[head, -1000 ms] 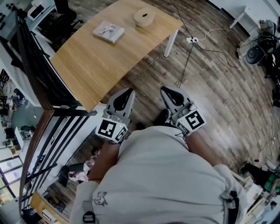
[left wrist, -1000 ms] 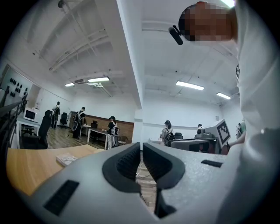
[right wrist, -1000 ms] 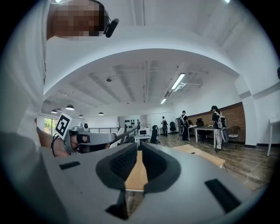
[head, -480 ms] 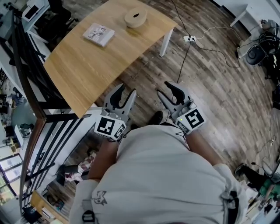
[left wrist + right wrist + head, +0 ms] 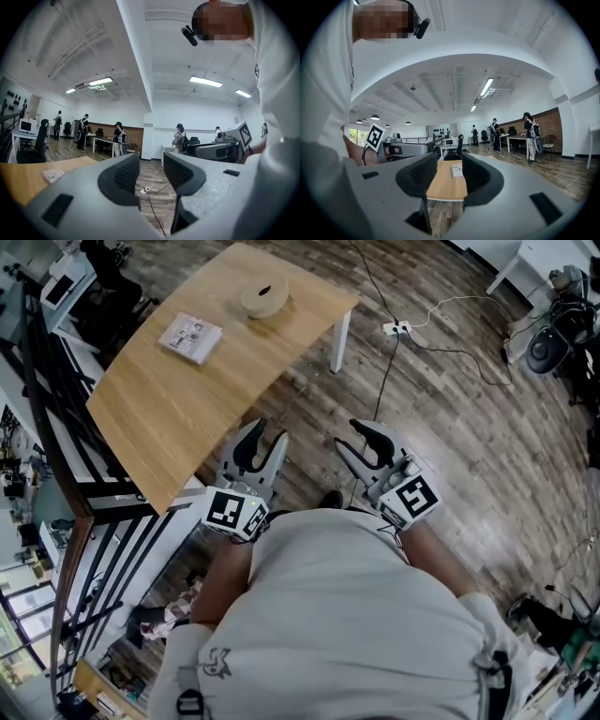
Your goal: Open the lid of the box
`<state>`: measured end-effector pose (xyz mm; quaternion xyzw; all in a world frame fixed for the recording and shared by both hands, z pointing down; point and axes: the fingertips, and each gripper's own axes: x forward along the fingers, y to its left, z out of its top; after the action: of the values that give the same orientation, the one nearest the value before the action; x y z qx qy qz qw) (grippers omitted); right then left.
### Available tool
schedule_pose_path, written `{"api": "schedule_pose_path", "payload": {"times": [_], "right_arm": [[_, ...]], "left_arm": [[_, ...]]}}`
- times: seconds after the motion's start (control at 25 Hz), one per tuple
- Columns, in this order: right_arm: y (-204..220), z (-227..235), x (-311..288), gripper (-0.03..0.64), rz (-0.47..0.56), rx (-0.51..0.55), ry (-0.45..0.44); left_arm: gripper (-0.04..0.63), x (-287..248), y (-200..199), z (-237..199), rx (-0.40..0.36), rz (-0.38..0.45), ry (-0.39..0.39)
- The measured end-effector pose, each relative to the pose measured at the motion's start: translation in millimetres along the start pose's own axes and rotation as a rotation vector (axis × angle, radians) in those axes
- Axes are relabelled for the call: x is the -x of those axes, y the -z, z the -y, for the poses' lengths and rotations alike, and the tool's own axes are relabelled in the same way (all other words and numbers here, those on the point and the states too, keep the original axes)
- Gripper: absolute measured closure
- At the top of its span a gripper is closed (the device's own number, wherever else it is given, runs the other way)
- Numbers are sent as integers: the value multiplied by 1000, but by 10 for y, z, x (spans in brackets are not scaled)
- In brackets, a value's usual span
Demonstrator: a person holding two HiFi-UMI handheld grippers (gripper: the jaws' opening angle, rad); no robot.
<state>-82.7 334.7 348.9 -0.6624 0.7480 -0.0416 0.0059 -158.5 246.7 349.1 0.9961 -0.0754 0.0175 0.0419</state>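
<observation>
The flat box (image 5: 190,337) lay well away on the wooden surface (image 5: 187,418), near a round container (image 5: 263,299); the left hand-held gripper (image 5: 264,439) and right hand-held gripper (image 5: 354,437) hung empty over the floor (image 5: 450,427), jaws apart, needing a level approach to its lid edge

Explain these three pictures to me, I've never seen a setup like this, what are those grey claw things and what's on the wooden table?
No robot here: a person holds a hand-held gripper in each hand, the left gripper and the right gripper. The top-down picture comes from a camera on the person's head; the other two come from cameras riding on each gripper, looking along its jaws. Both grippers are open and hold nothing. On the wooden table lie a flat rectangular item and a round tan container, both ahead of the grippers, untouched.
</observation>
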Motion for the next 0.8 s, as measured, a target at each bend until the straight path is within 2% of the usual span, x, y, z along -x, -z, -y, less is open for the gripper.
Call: {"api": "schedule_pose_path", "payload": {"times": [0.4, 0.8], "right_arm": [[67, 404, 78, 440, -9, -30, 49], [86, 899, -420, 431, -53, -23, 57]], "left_arm": [[442, -474, 71, 9, 4, -21, 39], [437, -1188, 116, -522, 56, -5, 95]]}}
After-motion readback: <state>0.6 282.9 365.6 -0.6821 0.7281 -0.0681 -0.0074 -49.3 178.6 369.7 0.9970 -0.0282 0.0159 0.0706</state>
